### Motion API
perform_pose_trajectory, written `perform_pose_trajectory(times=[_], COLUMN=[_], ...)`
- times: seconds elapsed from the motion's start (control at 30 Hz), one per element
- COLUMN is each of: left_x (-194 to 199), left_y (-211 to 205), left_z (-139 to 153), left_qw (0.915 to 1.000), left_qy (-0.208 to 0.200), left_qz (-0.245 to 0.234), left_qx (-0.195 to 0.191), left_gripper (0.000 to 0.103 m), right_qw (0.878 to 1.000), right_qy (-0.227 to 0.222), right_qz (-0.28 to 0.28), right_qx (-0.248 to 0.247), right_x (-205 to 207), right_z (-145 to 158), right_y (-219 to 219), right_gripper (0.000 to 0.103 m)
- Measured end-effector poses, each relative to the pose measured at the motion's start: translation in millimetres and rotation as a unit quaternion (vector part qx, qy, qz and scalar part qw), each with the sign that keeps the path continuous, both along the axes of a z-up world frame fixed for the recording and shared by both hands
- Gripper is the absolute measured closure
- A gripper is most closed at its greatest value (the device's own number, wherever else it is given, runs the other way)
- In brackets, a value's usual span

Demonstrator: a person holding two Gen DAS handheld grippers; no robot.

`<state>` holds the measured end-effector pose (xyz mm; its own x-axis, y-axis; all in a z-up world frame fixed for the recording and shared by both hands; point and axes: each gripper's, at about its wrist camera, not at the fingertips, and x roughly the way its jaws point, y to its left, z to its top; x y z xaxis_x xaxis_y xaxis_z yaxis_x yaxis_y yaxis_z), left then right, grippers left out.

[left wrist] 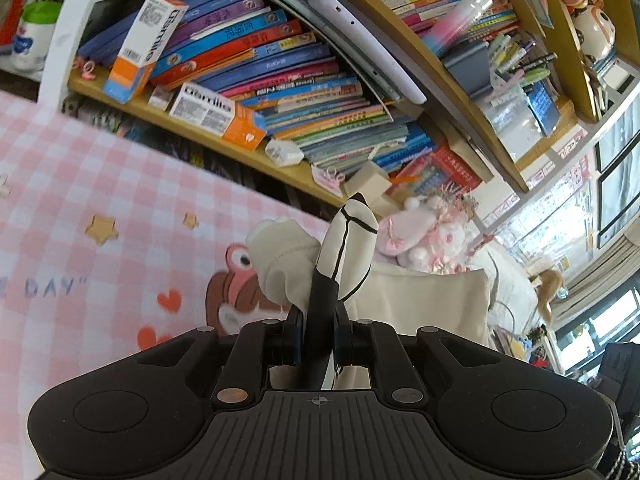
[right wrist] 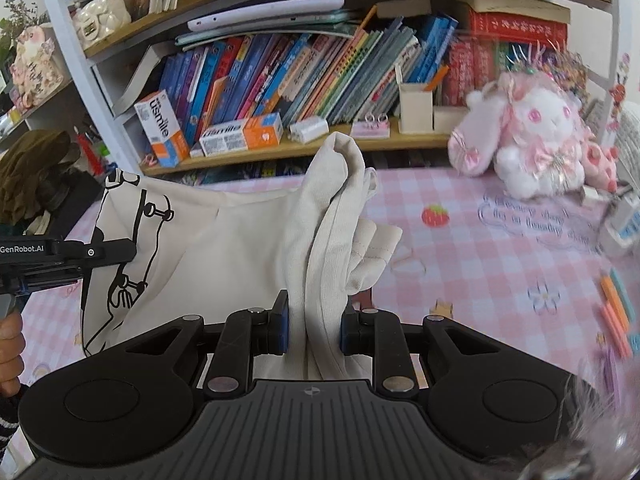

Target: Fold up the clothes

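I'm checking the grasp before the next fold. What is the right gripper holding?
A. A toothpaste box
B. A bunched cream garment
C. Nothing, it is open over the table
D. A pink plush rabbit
B: the right gripper is shut on bunched folds of the cream garment, while the plush rabbit sits apart on the table.

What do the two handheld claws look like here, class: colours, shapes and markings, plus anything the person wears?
Each claw, left and right, has a black ribbed body, two round side discs, silver pivot bolts and blue pads. The left claw's side reads "GenRobot.AI". A black-and-white striped sleeve shows.
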<state>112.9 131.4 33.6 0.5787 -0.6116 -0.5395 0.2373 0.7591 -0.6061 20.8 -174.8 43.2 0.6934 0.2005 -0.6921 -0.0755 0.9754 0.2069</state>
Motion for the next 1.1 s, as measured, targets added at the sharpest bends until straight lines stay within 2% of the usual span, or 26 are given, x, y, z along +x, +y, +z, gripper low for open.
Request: perform_pose_trajectory(times=[0.33, 0.7, 0.87, 1.1], left_x=[73.4, 147.8, 166.1, 175.9], left_y=[-22.3, -37.5, -42.8, -45.2], left_z=[-9.7, -36.3, -52.5, -70.7], left_qw=[0.9999, 0.9998, 0.9995, 0.9993], left_qy=[-0.011, -0.011, -0.005, 0.004], left_qz=[0.005, 0.004, 0.003, 0.000], left_qx=[-0.007, 0.014, 0.032, 0.036], left_gripper=[0.091, 0.091, 0.091, 0.091], right_qw=[1.000, 1.000, 0.999, 1.000], right_qy=[-0.015, -0.014, -0.009, 0.004], right_qz=[0.007, 0.014, 0.019, 0.014], right_qx=[-0.009, -0.019, -0.028, -0.019], right_x=[79.7, 163.0, 181.0, 190.8], right_z=[-0.2, -25.7, -42.7, -62.8], right_y=[-27.9, -41.6, -40.5, -44.1], right_gripper=[0.082, 0.082, 0.082, 0.082])
